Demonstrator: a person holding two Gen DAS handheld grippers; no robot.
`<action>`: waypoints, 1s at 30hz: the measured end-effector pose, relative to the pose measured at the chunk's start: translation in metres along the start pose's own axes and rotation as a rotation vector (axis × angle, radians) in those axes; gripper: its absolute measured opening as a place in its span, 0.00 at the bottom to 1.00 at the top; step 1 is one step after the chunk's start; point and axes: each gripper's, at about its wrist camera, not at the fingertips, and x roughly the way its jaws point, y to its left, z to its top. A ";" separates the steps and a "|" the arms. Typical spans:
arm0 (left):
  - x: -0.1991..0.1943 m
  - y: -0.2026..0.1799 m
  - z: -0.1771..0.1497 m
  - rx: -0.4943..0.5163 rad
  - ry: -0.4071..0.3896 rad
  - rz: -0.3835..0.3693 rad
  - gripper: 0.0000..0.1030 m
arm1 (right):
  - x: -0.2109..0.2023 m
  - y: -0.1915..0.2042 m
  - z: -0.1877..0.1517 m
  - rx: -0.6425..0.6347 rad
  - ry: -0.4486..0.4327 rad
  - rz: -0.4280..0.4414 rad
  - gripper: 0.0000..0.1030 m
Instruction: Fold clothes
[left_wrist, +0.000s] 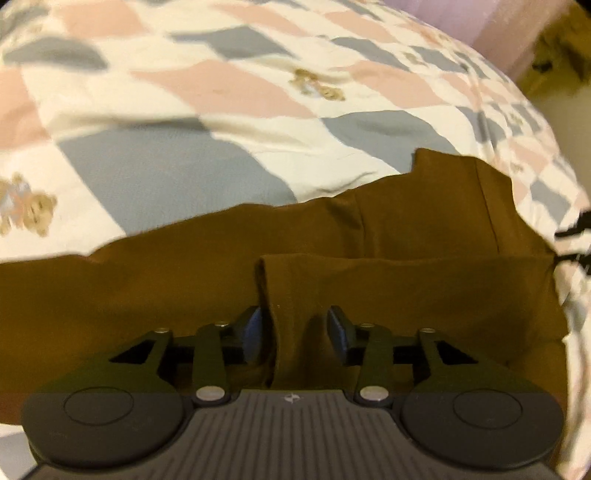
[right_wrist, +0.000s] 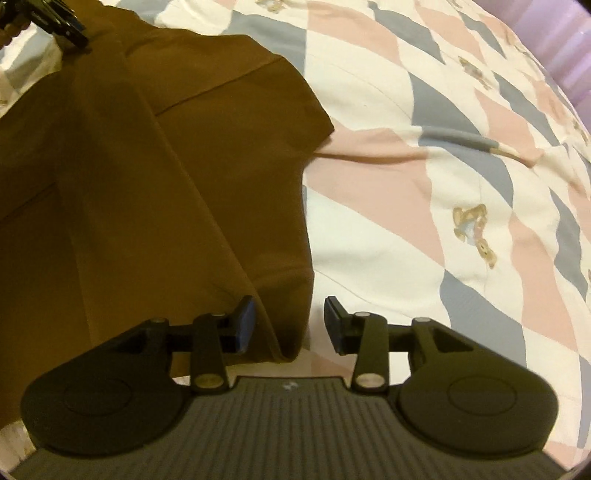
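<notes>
While both tools point steeply down at the bed, the brown garment (left_wrist: 369, 236) lies flat on the patchwork bedspread (left_wrist: 221, 122), part-folded: one layer is already doubled over another, with a straight folded edge running across the left wrist view.

Left tool (left_wrist: 294, 328): jaws stand apart. A vertical fold ridge of the brown cloth rises between them, close against the left pad; the right pad is clear of it. No pinch, so I log it as open with cloth in the gap. Judgement: placed here to take or let go of the doubled edge.

Right tool (right_wrist: 289, 321): jaws apart too. The lower corner of the garment hangs into the gap near the left pad, and bare bedspread shows under the right one. Nothing clamped. Judgement: the two tools sit at the two ends of the same near edge, so that edge can be carried over evenly.

View differences:
- Left wrist view gives the stacked layers and the stepped far outline of the garment; the right tool shows only as a dark sliver at the frame's right margin.
- Right wrist view gives the garment's right side edge and its diagonal seam, which the other view lacks, plus the left tool small in the top left corner, at the cloth's far end.

Fabric type: soft, thin, drapes readily. Garment kind: cannot tell.
</notes>
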 end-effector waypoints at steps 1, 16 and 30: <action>0.005 0.005 0.001 -0.025 0.010 -0.007 0.42 | 0.001 0.002 -0.001 0.011 -0.007 -0.010 0.38; -0.069 0.007 0.015 -0.030 -0.215 -0.059 0.03 | -0.049 0.107 -0.032 0.666 -0.377 0.001 0.41; -0.149 0.141 -0.002 0.031 -0.241 0.226 0.04 | -0.056 0.265 0.026 0.747 -0.266 0.006 0.58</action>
